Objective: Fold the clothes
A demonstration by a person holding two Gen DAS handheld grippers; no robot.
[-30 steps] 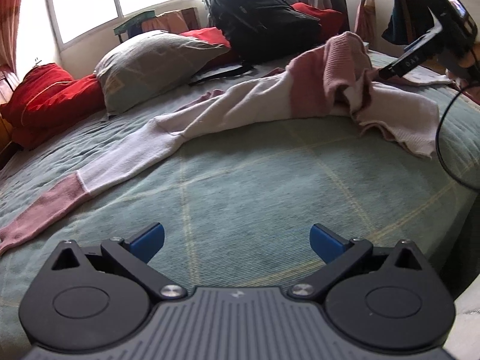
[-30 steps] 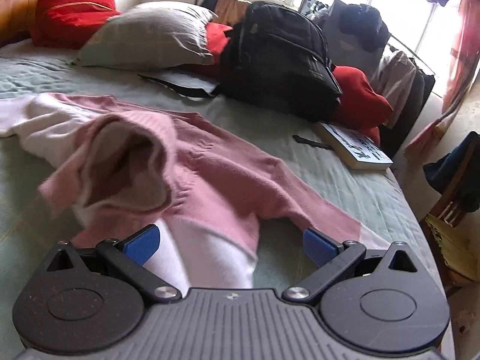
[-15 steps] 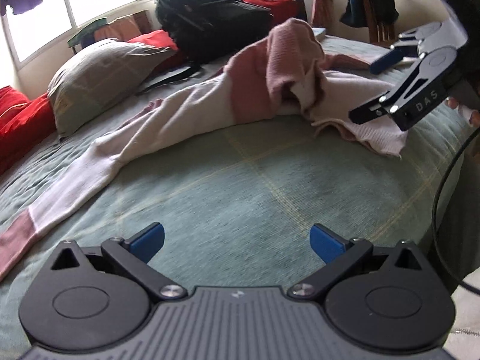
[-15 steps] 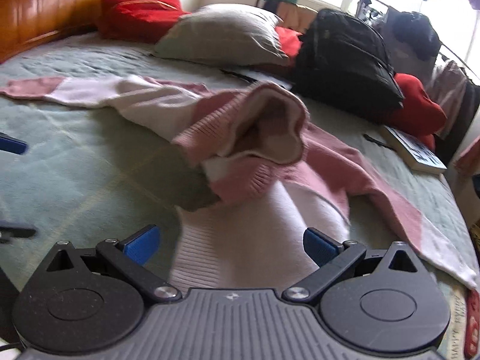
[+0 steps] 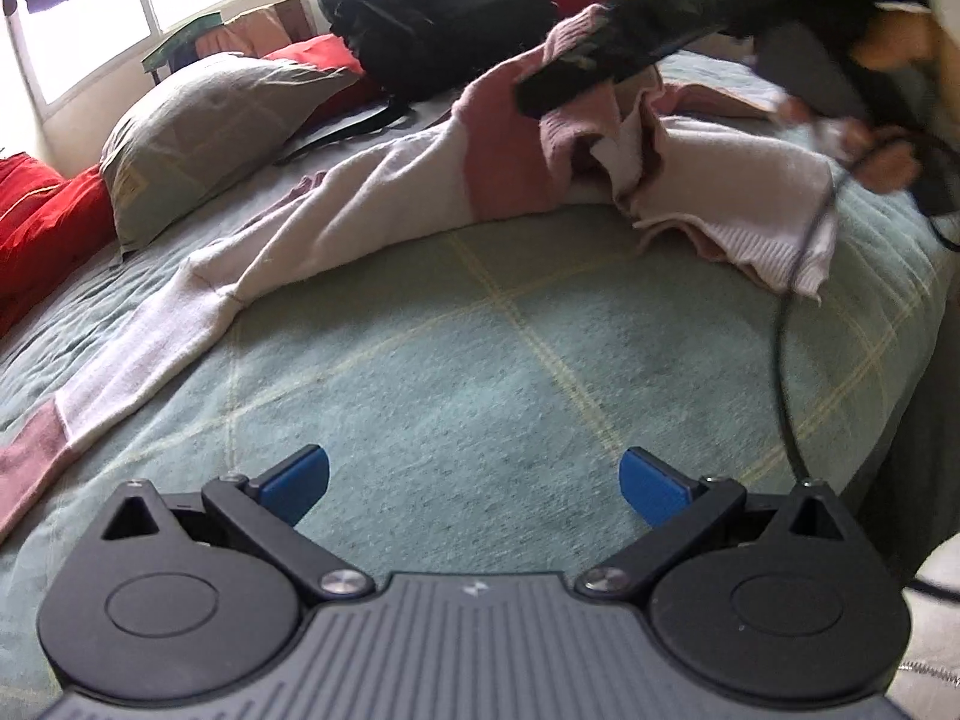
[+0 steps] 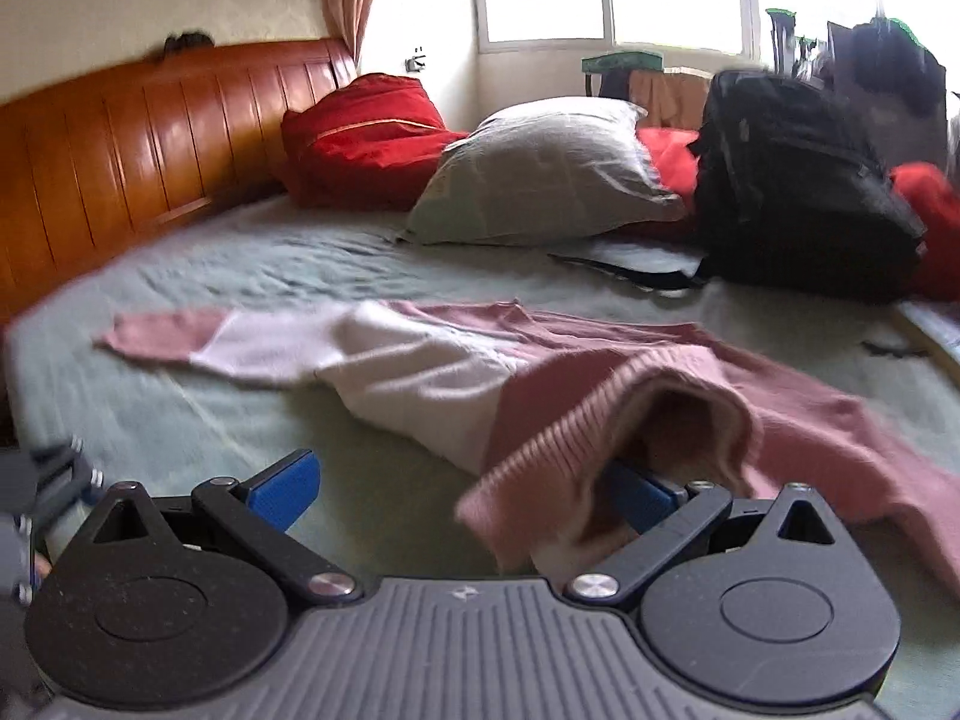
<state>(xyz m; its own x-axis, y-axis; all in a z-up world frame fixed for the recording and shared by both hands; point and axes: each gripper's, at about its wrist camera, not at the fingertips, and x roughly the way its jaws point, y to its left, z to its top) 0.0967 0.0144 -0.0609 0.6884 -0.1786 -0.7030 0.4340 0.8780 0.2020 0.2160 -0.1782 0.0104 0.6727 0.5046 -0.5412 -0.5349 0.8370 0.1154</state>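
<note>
A pink and white knitted sweater (image 5: 420, 180) lies crumpled across the green bedspread (image 5: 480, 372), one long sleeve (image 5: 138, 360) stretched toward the left. My left gripper (image 5: 474, 483) is open over bare bedspread, well short of the sweater. My right gripper (image 6: 465, 489) is open at the sweater's bunched ribbed opening (image 6: 606, 414); the fabric drapes over its right finger (image 6: 645, 495), while the left finger (image 6: 285, 486) is bare. In the left wrist view the right gripper's dark body (image 5: 600, 54) reaches over the raised bunch, blurred, held by a hand (image 5: 888, 42).
A grey-green pillow (image 6: 540, 174), red cushions (image 6: 366, 132) and a black backpack (image 6: 798, 192) line the far side of the bed. A wooden headboard (image 6: 120, 150) stands at the left. A black cable (image 5: 786, 360) hangs over the bed's right edge.
The right gripper swung left and pushed into the sweater's bunched opening, and fabric now hangs over its right finger. The left gripper's view shifted slightly; it stays open.
</note>
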